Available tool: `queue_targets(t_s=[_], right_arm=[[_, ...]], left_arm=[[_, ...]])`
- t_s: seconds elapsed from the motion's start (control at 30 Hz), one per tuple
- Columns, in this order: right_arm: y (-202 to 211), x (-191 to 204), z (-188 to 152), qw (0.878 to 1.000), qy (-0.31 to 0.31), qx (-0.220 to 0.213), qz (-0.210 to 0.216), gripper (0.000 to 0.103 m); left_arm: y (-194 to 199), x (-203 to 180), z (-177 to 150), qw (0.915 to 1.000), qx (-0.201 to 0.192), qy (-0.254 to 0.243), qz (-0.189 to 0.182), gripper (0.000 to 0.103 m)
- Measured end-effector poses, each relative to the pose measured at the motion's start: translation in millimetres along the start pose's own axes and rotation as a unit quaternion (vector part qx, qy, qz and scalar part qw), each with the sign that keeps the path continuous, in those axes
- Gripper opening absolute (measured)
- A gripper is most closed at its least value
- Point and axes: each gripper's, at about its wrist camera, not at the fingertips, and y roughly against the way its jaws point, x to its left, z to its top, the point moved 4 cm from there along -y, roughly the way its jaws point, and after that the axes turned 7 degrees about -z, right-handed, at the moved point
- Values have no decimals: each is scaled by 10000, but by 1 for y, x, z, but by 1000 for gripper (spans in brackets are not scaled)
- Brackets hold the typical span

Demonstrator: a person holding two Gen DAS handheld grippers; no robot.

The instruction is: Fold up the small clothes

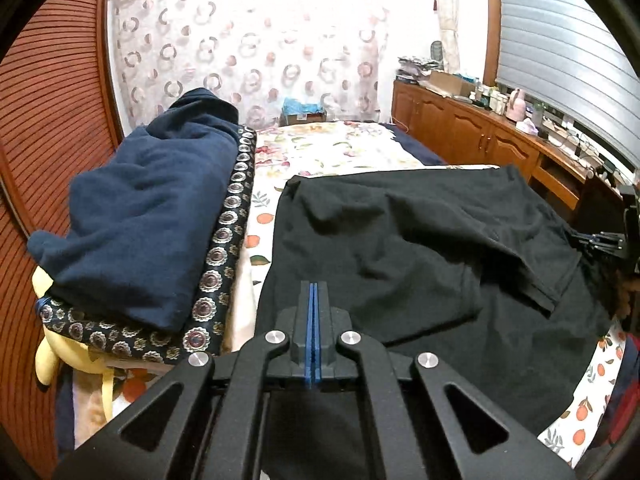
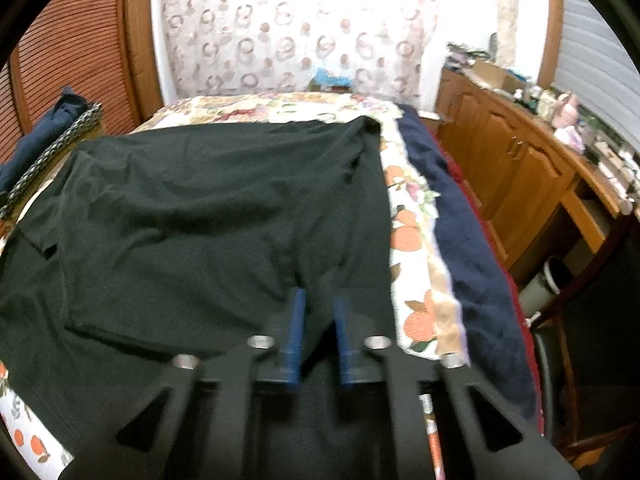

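A black T-shirt (image 1: 420,252) lies spread on the fruit-print bedsheet (image 1: 264,208), partly folded, one sleeve lying over its body. It also shows in the right wrist view (image 2: 192,216). My left gripper (image 1: 313,292) is shut with its blue pads together, empty, above the shirt's near edge. My right gripper (image 2: 318,304) is open, its blue pads apart, just above the shirt's near right part. The right gripper also shows at the far right edge of the left wrist view (image 1: 600,240).
A folded navy garment (image 1: 148,216) sits on a patterned cushion (image 1: 224,252) at the left. A navy blanket (image 2: 460,232) runs along the bed's right edge. A wooden cabinet (image 2: 520,176) with clutter stands to the right. A curtain (image 1: 248,48) hangs behind.
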Motion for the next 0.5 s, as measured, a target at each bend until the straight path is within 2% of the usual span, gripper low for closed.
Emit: queue_targets(t_s=[0.1, 0.13, 0.17, 0.23, 0.3, 0.4, 0.5], right_arm=[[-3, -3, -1, 10000, -38, 43, 54, 11], [-3, -3, -1, 10000, -36, 53, 60, 11], [-5, -3, -2, 10000, -30, 69, 58, 11], [-6, -2, -2, 10000, -4, 82, 50, 11], [-7, -2, -2, 9999, 10, 103, 46, 11], [-7, -2, -1, 9999, -3, 110, 59, 11], [-8, -3, -1, 9999, -2, 107, 63, 11]], left_arm=[[-10, 1, -6, 9996, 275, 11, 9, 3], [-14, 1, -10, 9993, 361, 12, 46, 17], [-18, 0, -15, 9990, 446, 34, 41, 38], [-25, 0, -25, 9979, 623, 139, -51, 51], [-34, 1, -34, 9965, 798, 236, -93, 55], [-41, 2, -41, 9947, 919, 427, -170, 56], [-41, 3, -38, 9944, 875, 558, -204, 56]])
